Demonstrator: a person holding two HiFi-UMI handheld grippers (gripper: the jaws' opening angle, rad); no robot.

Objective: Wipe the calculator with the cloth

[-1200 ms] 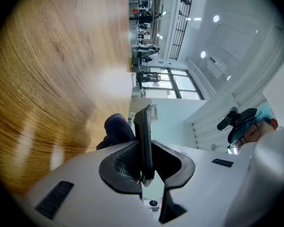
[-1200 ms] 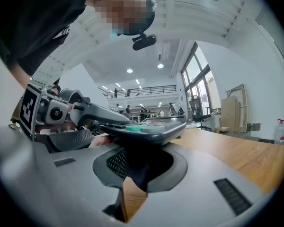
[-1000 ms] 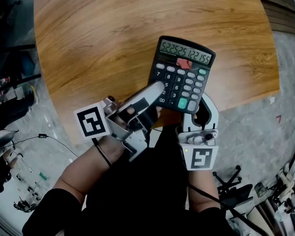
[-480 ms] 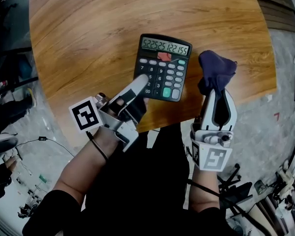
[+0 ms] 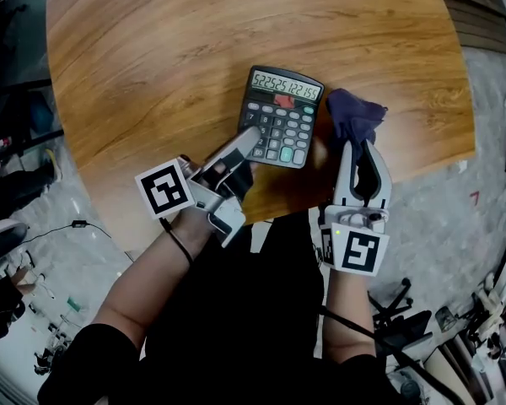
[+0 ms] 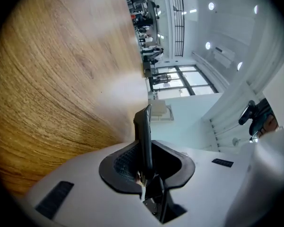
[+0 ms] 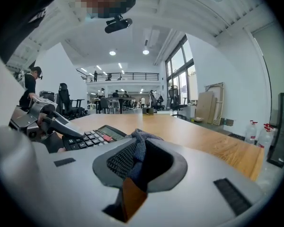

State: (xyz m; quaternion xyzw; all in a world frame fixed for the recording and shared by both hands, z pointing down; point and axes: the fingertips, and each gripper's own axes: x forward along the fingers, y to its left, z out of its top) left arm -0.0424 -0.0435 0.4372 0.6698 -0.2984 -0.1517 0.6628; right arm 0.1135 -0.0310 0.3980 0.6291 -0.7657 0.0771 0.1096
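Your left gripper [image 5: 250, 137] clamps the near edge of the calculator [image 5: 285, 126]; your right gripper [image 5: 355, 147], pinching the cloth [image 5: 352, 110], sits just right of it, so wipe leftward.

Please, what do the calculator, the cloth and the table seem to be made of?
The calculator: probably hard plastic, black and matte, with moulded pale keys and a glossy display window.
The cloth: soft fabric, dark purple-blue; it bunches in loose folds.
The table: wood or wood-look laminate, smooth with slight sheen; grain lines show, but which one I cannot tell.
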